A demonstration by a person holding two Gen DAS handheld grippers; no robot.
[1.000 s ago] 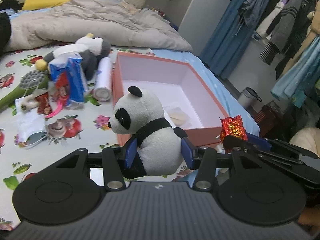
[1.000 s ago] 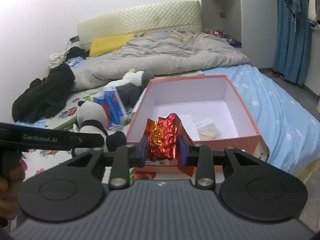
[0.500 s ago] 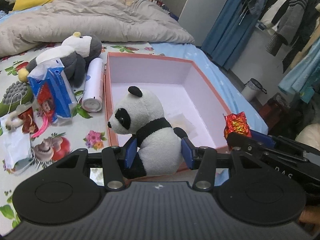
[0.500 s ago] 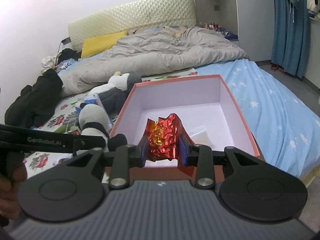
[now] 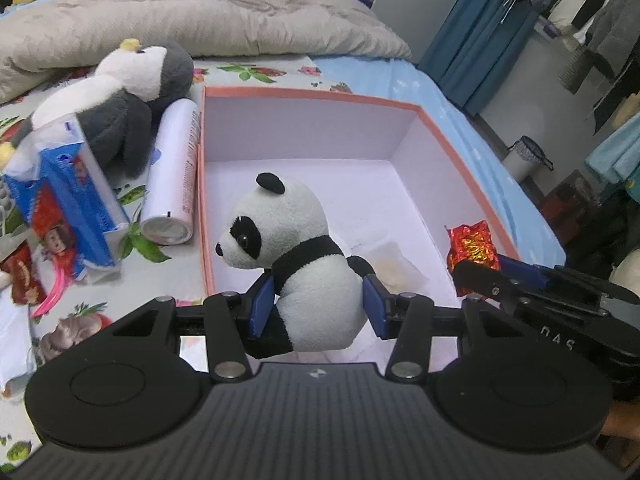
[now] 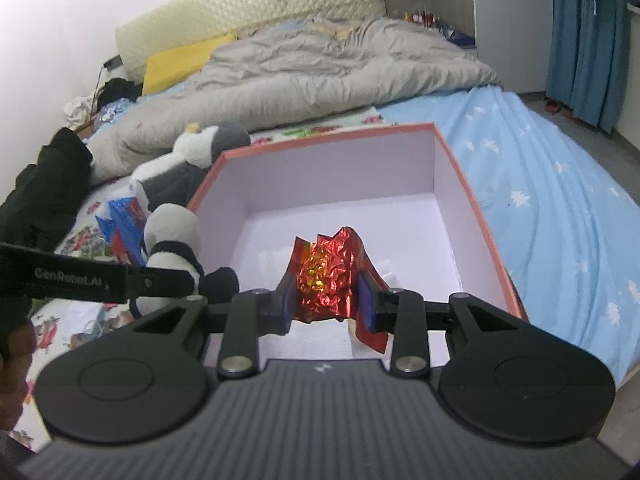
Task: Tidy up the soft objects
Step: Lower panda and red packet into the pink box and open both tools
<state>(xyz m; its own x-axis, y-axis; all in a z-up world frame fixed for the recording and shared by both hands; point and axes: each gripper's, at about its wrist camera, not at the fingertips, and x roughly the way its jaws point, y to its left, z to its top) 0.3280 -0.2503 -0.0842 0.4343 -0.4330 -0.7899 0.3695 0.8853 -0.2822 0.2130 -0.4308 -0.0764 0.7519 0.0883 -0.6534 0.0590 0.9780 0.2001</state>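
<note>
Both hand-held grippers have come forward and down toward the open box (image 5: pixel 452 184) over the last second: where a second ago the box lay ahead of them, its near rim now sits under the fingers in both wrist views and its white interior fills the middle of each frame. The grips themselves have not changed. The left hand-held gripper (image 5: pixel 318 308) pinches the panda plush (image 5: pixel 296 256) round its body between the blue pads, the toy upright with its head facing left, hanging over the near left part of the box. The right hand-held gripper (image 6: pixel 328 300) pinches the crumpled red foil wrapper (image 6: pixel 326 276), held over the near middle of the box floor. By my reading the carry is nearly done and the next step is letting both go inside the box; the panda hangs close to the left wall, so it may catch the rim if dropped from here.

The box is salmon-edged and nearly empty, with only a pale scrap or two (image 5: pixel 394 266) on its floor. It stands on a bed (image 6: pixel 560 200), half on a cartoon-printed sheet, half on a blue starred one. A rumpled grey duvet (image 6: pixel 320 64) lies beyond, then a yellow pillow (image 6: pixel 180 62) and a quilted headboard. Blue curtains (image 6: pixel 588 32) and hanging clothes close off the right side. Left of the box lie a penguin plush (image 5: pixel 120 96), a blue tissue pack (image 5: pixel 76 196) and a white spray can (image 5: pixel 174 176).
</note>
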